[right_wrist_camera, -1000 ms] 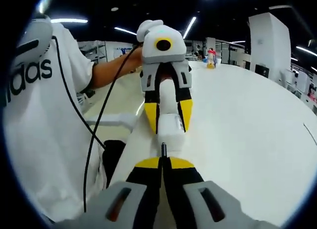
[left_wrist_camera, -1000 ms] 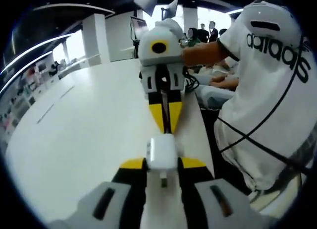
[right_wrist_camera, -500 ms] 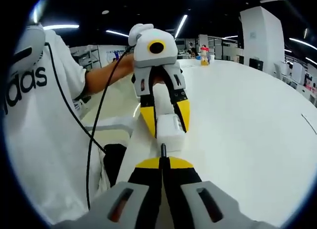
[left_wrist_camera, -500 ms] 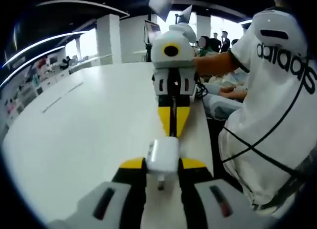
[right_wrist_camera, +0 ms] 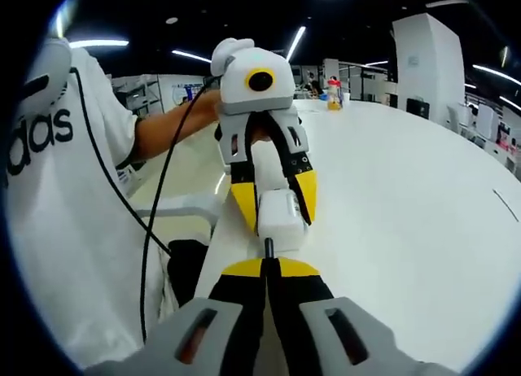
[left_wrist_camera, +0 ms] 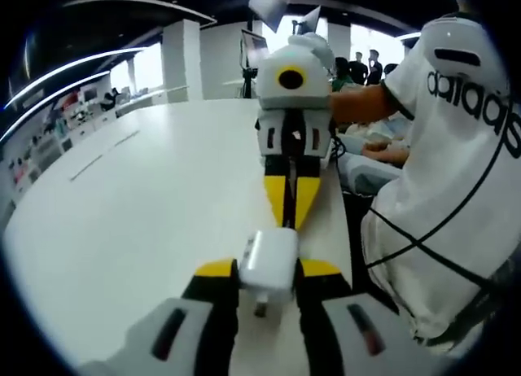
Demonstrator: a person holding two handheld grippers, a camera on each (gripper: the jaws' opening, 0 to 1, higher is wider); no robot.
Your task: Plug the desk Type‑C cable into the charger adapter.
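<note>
The adapter [left_wrist_camera: 269,260] is a small white block clamped between the yellow tips of the left gripper [left_wrist_camera: 269,270], and in the left gripper view it sits right in the middle, low down, above the white table [left_wrist_camera: 138,205]. Something small and dark pokes out of its near face, too blurry to tell what. Facing it from across is the right gripper [left_wrist_camera: 289,217], its yellow tips pinched together into a narrow wedge that points straight at the adapter and ends just short of it. In the right gripper view the same face-off shows from the other side: the right gripper [right_wrist_camera: 269,266] has its tips squeezed tight on the cable [right_wrist_camera: 268,247], whose thin dark plug end sticks out past them and meets the adapter [right_wrist_camera: 281,217] at its near face. Whether the plug is in the port or just touching the face, can't tell. The left gripper [right_wrist_camera: 273,221] comes in from above here, gripping the adapter on both sides. A person in a white shirt [right_wrist_camera: 57,229] stands at the table edge, with a thin black wire [right_wrist_camera: 151,229] hanging down across the shirt.
</note>
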